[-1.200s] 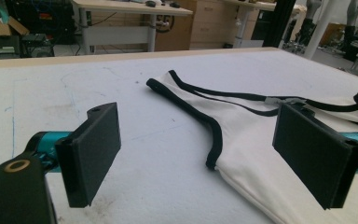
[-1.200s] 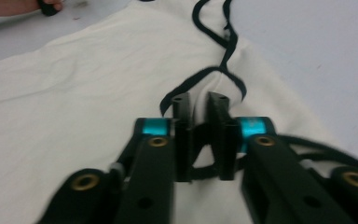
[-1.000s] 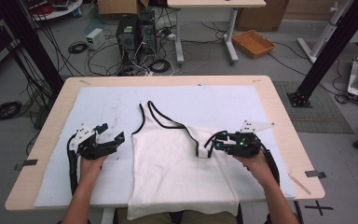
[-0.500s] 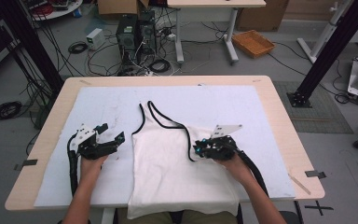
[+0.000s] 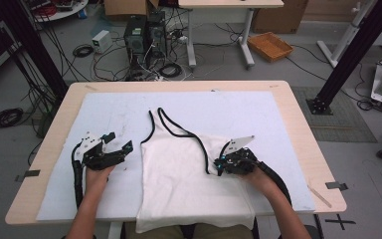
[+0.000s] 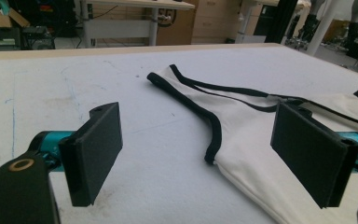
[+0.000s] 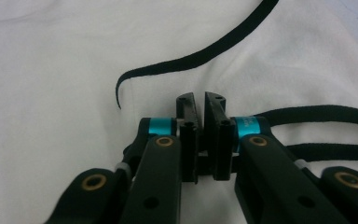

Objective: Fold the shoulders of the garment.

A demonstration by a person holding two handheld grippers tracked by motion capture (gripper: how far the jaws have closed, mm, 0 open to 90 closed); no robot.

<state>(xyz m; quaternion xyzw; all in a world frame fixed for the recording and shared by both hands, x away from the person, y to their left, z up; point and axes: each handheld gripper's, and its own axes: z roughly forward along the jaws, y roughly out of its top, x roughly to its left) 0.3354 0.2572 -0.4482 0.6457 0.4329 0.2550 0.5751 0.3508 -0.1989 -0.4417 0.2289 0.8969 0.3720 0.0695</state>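
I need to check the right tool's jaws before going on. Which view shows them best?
The right gripper view: the right tool stands close up over the white tank top, jaws nearly together with a thin gap. The high view shows that tool small, its jaw gap unreadable.

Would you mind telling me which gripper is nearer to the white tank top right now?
Right. The right gripper sits over the tank top, jaws nearly closed by its black-trimmed armhole. The left gripper is wide open on the bare mat just beside the garment's edge.
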